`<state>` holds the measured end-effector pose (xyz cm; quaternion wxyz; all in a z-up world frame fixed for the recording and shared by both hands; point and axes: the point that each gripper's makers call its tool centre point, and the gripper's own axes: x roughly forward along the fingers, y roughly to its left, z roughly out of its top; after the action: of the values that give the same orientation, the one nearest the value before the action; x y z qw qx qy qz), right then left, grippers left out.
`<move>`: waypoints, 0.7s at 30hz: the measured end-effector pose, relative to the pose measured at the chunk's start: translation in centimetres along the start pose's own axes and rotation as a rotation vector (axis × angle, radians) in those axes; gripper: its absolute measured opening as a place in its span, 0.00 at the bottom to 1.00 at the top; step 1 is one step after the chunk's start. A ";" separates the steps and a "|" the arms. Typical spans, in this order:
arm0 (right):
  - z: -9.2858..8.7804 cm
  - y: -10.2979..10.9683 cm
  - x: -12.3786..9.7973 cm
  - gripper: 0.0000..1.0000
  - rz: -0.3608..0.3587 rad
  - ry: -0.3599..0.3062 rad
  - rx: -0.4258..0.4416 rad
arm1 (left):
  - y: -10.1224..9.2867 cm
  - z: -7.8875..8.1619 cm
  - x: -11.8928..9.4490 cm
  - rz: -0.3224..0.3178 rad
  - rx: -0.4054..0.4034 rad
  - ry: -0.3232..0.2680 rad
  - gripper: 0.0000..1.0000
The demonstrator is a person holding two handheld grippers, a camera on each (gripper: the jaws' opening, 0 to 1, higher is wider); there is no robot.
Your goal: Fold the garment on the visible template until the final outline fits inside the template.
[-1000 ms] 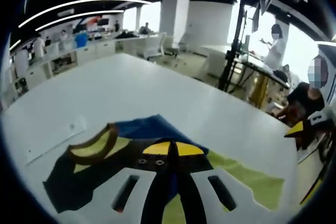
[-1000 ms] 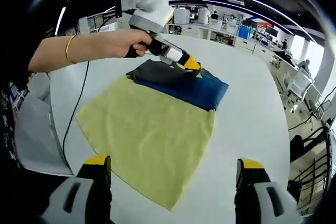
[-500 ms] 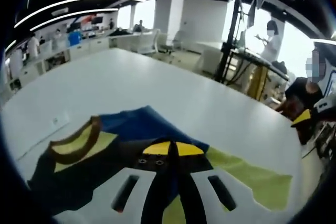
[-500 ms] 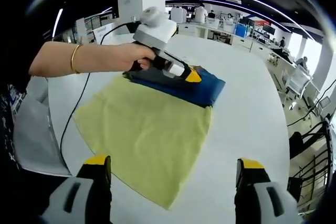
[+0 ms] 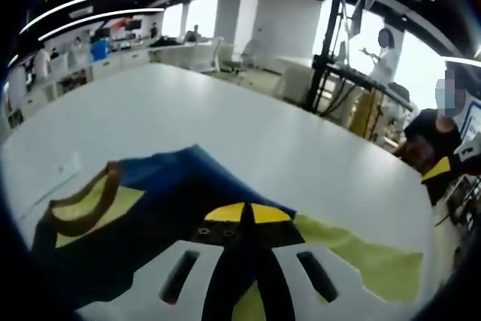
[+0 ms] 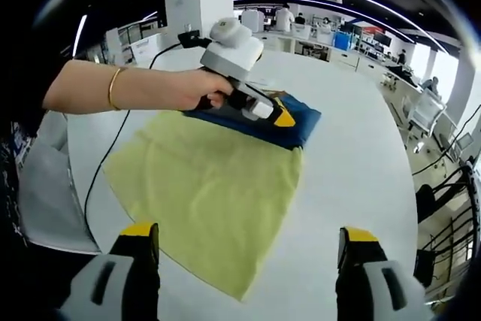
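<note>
Left hand-held gripper (image 6: 279,116), jaws together on the dark garment (image 6: 289,127), is dragging its fold farther across the yellow template (image 6: 214,201); right hand-held gripper (image 6: 244,249) is waiting, jaws apart.

A white tabletop (image 6: 353,163) carries a yellow-green cloth template (image 6: 210,193), with a dark blue garment (image 6: 289,129) across its far edge.

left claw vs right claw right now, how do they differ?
The left claw is shut, down on the dark blue garment; the right claw is open and holds nothing. The left claw sits at the far edge of the yellow-green cloth; the right claw hangs above its near corner. Both have yellow tips.
</note>
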<state>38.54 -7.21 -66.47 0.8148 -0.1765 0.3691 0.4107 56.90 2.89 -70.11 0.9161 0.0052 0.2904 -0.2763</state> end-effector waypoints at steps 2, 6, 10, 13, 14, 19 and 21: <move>0.0 0.0 0.0 0.99 -0.001 -0.001 0.001 | -0.1 0.0 -0.3 0.007 0.019 -0.003 0.00; 0.3 0.1 -0.1 0.99 0.001 -0.009 0.000 | 0.0 0.6 -1.7 0.019 0.019 -0.026 0.16; 0.8 0.2 -0.1 0.99 0.008 -0.021 0.003 | 0.3 1.1 -3.9 0.038 0.018 -0.054 0.34; 1.2 0.1 -0.1 0.99 0.006 -0.041 0.006 | 1.1 1.7 -6.4 0.066 -0.002 -0.091 0.52; 1.4 0.1 -0.1 0.99 0.008 -0.045 0.012 | 1.1 1.6 -7.4 0.069 -0.006 -0.093 0.55; 2.1 0.2 -0.2 0.99 0.021 -0.069 0.014 | 1.3 1.5 -10.9 0.079 0.018 -0.088 0.65; 2.5 0.3 -0.3 0.99 0.027 -0.080 0.018 | 1.5 1.7 -12.0 0.082 0.014 -0.103 0.70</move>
<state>39.34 -5.71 -64.61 0.8250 -0.1474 0.3421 0.4250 50.46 9.91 -62.51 0.9403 0.0093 0.2403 -0.2406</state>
